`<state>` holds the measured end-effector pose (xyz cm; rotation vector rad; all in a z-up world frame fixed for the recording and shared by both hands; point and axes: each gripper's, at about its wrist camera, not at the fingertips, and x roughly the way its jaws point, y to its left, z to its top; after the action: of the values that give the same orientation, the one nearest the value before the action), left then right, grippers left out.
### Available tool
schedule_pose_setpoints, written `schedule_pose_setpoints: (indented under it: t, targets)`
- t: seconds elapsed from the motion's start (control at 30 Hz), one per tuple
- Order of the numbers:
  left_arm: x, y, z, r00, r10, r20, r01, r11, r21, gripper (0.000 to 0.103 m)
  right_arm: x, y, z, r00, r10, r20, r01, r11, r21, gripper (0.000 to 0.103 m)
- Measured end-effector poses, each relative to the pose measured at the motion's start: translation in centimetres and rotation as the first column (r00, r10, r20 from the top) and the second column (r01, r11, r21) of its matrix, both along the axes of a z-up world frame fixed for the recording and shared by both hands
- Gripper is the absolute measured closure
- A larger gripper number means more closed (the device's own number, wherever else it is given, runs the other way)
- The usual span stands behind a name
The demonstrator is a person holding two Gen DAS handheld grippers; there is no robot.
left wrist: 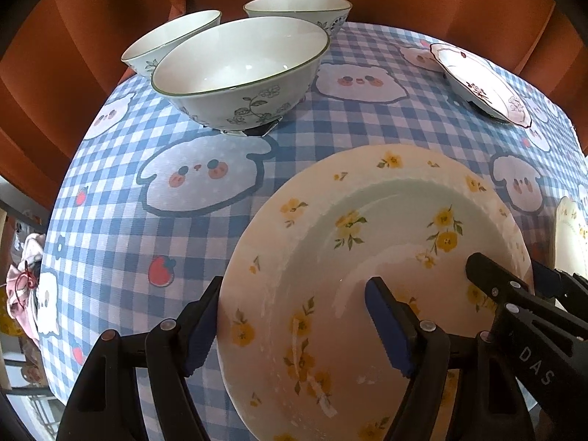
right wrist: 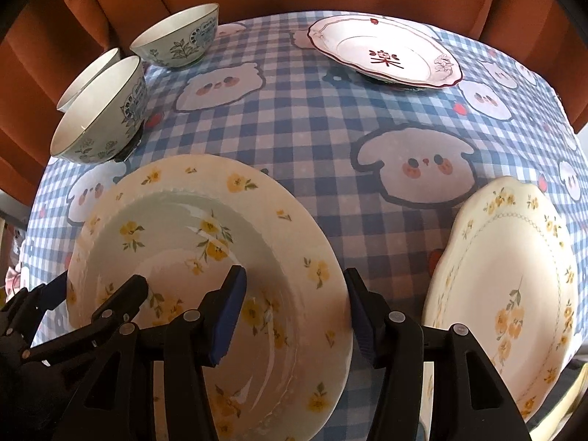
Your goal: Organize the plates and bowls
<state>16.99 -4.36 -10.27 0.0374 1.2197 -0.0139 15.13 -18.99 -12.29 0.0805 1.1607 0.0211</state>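
**Both tongs straddle one plate rim, neither seen clamped**

The flowered plate (left wrist: 371, 257) lies on the checked bench (left wrist: 121, 191), near its front edge. The left tongs (left wrist: 294, 327) bracket its left rim, the right tongs (right wrist: 294, 316) its right rim: opposite holds, judged to suit a level two-handed lift. Gaps show beside the pads, so both stand open. Three bowls (left wrist: 239, 73) cluster at the back left. A red-edged plate (right wrist: 386, 51) sits far right and a cream plate (right wrist: 507, 286) near right, likely stacking partners
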Motion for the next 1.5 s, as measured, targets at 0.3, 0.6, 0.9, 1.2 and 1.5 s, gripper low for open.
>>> schedule_pose_setpoints:
  t: [0.3,0.6,0.9,1.2,1.5]
  targets:
    - [-0.4,0.7,0.2,0.999,-0.007,-0.043,0.006,1.0,-0.027,0.028,-0.5,0.6,0.3,0.999,-0.025,-0.026,0.024,0.999,-0.023,0.044]
    - [-2.7,0.6,1.8,0.996,-0.074,-0.046,0.071,0.996,-0.054,0.028,-3.4,0.8,1.9,0.995,-0.099,-0.03,0.098,0.994,-0.041,0.044]
    - [-4.2,0.6,4.1,0.994,-0.108,-0.001,0.108,0.992,-0.07,0.028,-6.0,0.7,4.4,0.989,-0.147,0.022,0.148,0.988,-0.047,0.044]
    - [-4.6,-1.8,5.1,0.996,-0.081,0.032,0.083,0.995,-0.051,0.028,-6.6,-1.4,5.5,0.99,-0.128,0.057,0.13,0.991,-0.022,0.044]
    - [-5.0,-5.9,5.7,0.999,-0.034,0.028,0.035,0.998,-0.057,0.028,-6.3,-5.4,6.3,0.995,-0.074,0.064,0.075,0.997,-0.019,0.044]
